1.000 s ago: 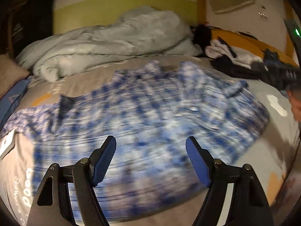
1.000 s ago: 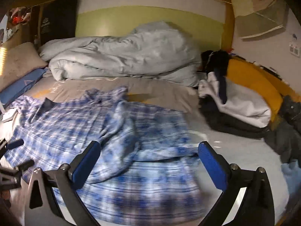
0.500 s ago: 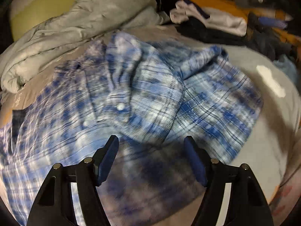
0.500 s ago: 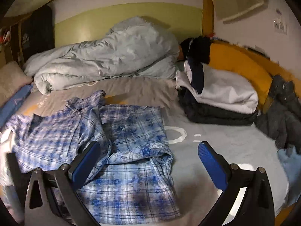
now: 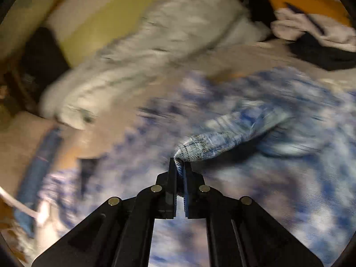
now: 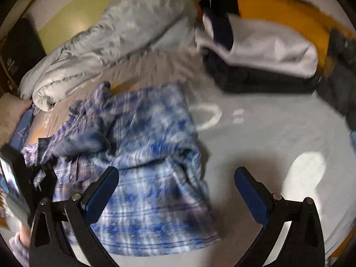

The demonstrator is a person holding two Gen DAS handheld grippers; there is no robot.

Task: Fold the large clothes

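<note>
So compared with a second back, the left tongs (image 5: 179, 166) go from wide open over the spread-out plaid shirt (image 6: 144, 155) to clamped tight on a pinch of its fabric, with a bunched ridge of blue-and-white cloth running up and to the right from the tips. The jaws have just been closing and the cloth is right between them, pads pressing on it. Both wrist views are also more tilted and blurry than before, and the shirt looks more scrunched up, with one side folded over toward the middle. The right tongs (image 6: 176, 184) are wide open, holding nothing, hovering over the lower right edge of the shirt; the left blue pad (image 6: 102, 191) sits over the plaid, the other over bare bed sheet (image 6: 267, 138). The shirt lies on the bed right under and ahead of both tongs. Beyond it there's a rumpled grey duvet (image 6: 106, 44) against the yellow-green headboard, and ahead and to the right of the right tongs a pile of clothes (image 6: 262, 51), white on top of dark stuff. In the right wrist view the left tool shows as a dark shape at the far left edge, touching the shirt.
</note>
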